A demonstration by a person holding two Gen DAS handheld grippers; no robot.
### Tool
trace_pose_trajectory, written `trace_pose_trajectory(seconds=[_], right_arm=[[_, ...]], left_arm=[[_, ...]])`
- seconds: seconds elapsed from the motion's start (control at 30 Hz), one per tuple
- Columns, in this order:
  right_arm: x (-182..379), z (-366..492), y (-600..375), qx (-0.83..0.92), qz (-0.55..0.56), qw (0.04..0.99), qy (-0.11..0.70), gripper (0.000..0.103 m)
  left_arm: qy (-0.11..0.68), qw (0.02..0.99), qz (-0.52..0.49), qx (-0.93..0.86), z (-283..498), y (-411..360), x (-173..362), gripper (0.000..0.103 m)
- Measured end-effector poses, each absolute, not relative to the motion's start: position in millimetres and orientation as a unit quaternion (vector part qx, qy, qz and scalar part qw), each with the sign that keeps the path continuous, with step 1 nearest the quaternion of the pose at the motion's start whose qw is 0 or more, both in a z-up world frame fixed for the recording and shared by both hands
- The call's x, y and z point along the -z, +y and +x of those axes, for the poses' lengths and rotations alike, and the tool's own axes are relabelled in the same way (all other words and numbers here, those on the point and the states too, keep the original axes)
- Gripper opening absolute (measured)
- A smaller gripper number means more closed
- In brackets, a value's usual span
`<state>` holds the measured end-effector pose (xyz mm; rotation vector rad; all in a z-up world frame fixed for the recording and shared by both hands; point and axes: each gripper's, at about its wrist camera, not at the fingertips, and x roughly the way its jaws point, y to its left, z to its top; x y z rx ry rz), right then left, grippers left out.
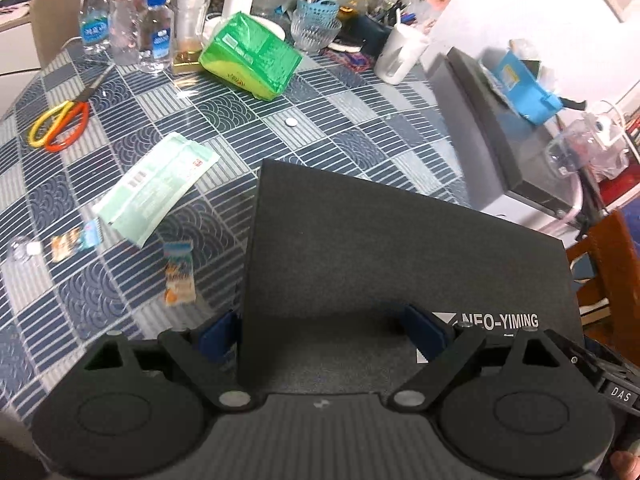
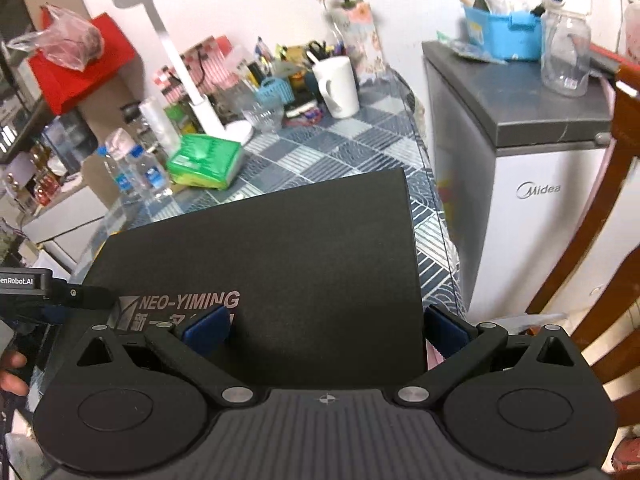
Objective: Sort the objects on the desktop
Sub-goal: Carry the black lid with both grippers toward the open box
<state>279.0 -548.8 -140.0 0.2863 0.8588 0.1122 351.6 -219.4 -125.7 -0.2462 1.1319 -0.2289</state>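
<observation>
A flat black box [image 1: 400,248] printed NEO-YIMING lies at the near edge of the table and fills the lower middle of both views [image 2: 280,248]. My left gripper [image 1: 320,334] is open wide over the box's left edge. One blue pad [image 1: 216,336] is outside that edge; the other [image 1: 426,332] is over the top face by the logo. My right gripper [image 2: 326,330] is open wide at the box's right edge, one pad [image 2: 446,332] outside it. Loose on the cloth are scissors [image 1: 60,120], a pale green leaflet [image 1: 156,186], two snack sachets [image 1: 180,276] and a green tissue pack [image 1: 252,56].
Water bottles [image 1: 156,34], a glass bowl [image 1: 314,26], a blue basket [image 1: 320,10] and a white mug [image 1: 400,54] crowd the table's far side. A grey-topped Midea fridge [image 2: 536,192] stands right of the table, and a wooden chair [image 2: 600,240] is beside it. A hand [image 2: 12,372] shows at the left.
</observation>
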Motion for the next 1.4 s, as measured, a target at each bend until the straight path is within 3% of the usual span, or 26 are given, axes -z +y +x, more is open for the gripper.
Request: trace_pose_trajectory(seconds=[0.37, 1.4], right_arm=[[96, 189, -537, -0.055, 0.128, 0.905, 0.403, 0.103], [41, -49, -460, 0.037, 0.104, 0.925, 0.363, 0.103]], left_arm=[[0.529, 0.833, -0.122, 0.111, 260, -212, 85, 0.103], [0.520, 0.820, -0.129, 0.201, 76, -153, 59, 0.103]])
